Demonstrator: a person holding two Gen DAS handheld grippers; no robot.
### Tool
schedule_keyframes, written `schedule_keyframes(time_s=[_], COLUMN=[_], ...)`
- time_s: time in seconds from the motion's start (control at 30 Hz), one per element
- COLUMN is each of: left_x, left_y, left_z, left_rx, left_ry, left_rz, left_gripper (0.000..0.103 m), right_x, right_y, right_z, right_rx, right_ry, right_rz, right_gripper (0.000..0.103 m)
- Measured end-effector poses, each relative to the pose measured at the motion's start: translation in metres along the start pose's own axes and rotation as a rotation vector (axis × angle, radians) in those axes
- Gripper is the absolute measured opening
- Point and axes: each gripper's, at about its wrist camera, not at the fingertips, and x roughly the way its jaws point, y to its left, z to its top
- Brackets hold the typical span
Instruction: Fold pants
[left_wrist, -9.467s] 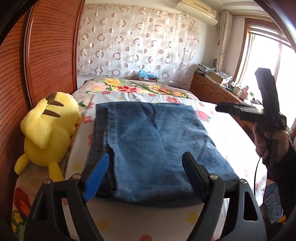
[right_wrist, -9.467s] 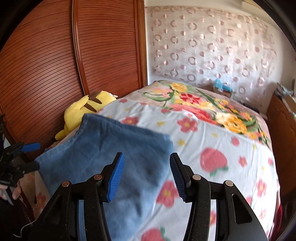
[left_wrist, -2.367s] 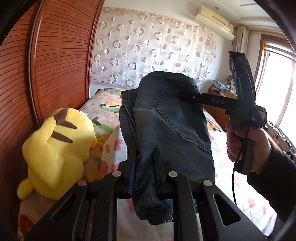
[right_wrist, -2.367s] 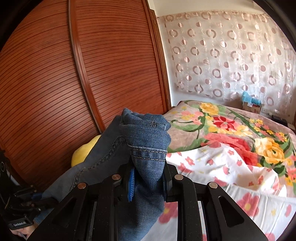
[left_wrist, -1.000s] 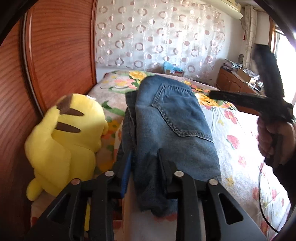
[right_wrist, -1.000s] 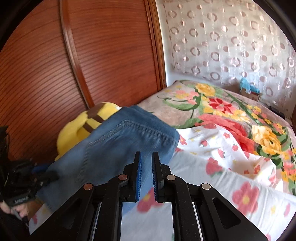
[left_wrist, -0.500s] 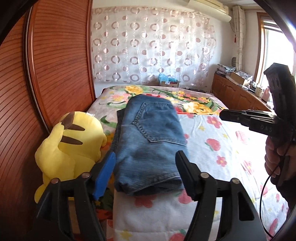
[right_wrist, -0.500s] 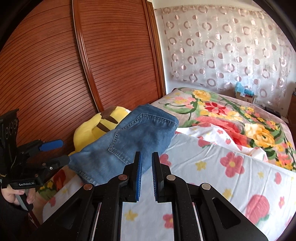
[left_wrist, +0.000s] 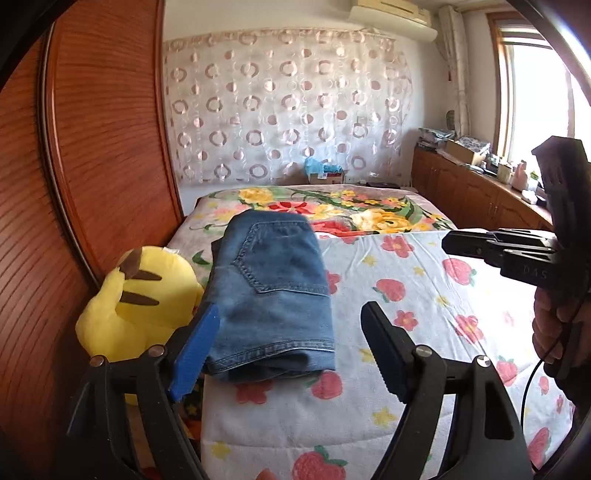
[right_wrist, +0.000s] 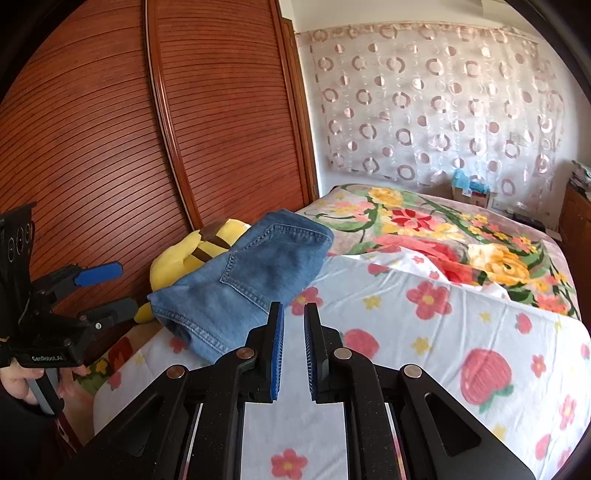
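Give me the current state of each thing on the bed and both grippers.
jeans: folded into a compact stack, lying flat on the bed, held by neither gripper.
left gripper: jaws just opened, wide, nothing between them.
right gripper: nearly closed, narrow gap, empty.
yellow plush toy: lying beside the jeans, against the wooden wardrobe.
bedspread: spread out.

Pants (left_wrist: 271, 291) folded, lying on my bed (left_wrist: 406, 295) near its left edge. Plush toy (left_wrist: 140, 302) just left of them, against the wardrobe (left_wrist: 92, 166). Curtain (left_wrist: 288, 122) behind the bed; cabinets (left_wrist: 480, 199) along its right side.
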Motion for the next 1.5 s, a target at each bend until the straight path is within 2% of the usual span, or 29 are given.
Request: schedule_keyframes(time_s=[0.2,0.3,0.5,0.67,0.83,1.0,1.17,1.5], left_x=[-0.018,-0.027,-0.045,-0.058,-0.063,-0.073,-0.081,-0.087], left_y=[-0.029,-0.043,-0.074,-0.096,-0.112,-0.128,-0.136,-0.139], left_z=[0.004,0.007,0.01,0.012,0.016,0.019,0.021,0.02], left_rx=[0.038,0.047,0.055,0.043,0.033,0.041,0.036,0.03], left_ry=[-0.027,-0.044,-0.062,-0.068,-0.062,-0.086,-0.101,-0.113], left_rz=[-0.032,-0.058,-0.094,-0.072,-0.112,-0.096,-0.11,-0.102], left_gripper=[0.079,0.079,0.079,0.079,0.079,0.079,0.079,0.079], right_x=[-0.037,-0.06,-0.113,-0.157,-0.187,-0.208,-0.22,-0.212], right_y=[-0.003,-0.005,-0.004,0.002,0.012,0.019,0.031,0.043], right_z=[-0.015,-0.024,-0.04,-0.048,-0.055,-0.061,-0.062,-0.067], right_rx=[0.024,0.039,0.055,0.072,0.087,0.1,0.108,0.121], right_ry=[-0.032,-0.048,-0.097,-0.14,-0.161,-0.172,-0.207,-0.226], right_rz=[-0.038,-0.068,-0.137,-0.214,-0.289,-0.365,-0.419,-0.438], right_gripper=[0.023,0.025,0.047,0.064,0.065,0.065,0.065,0.065])
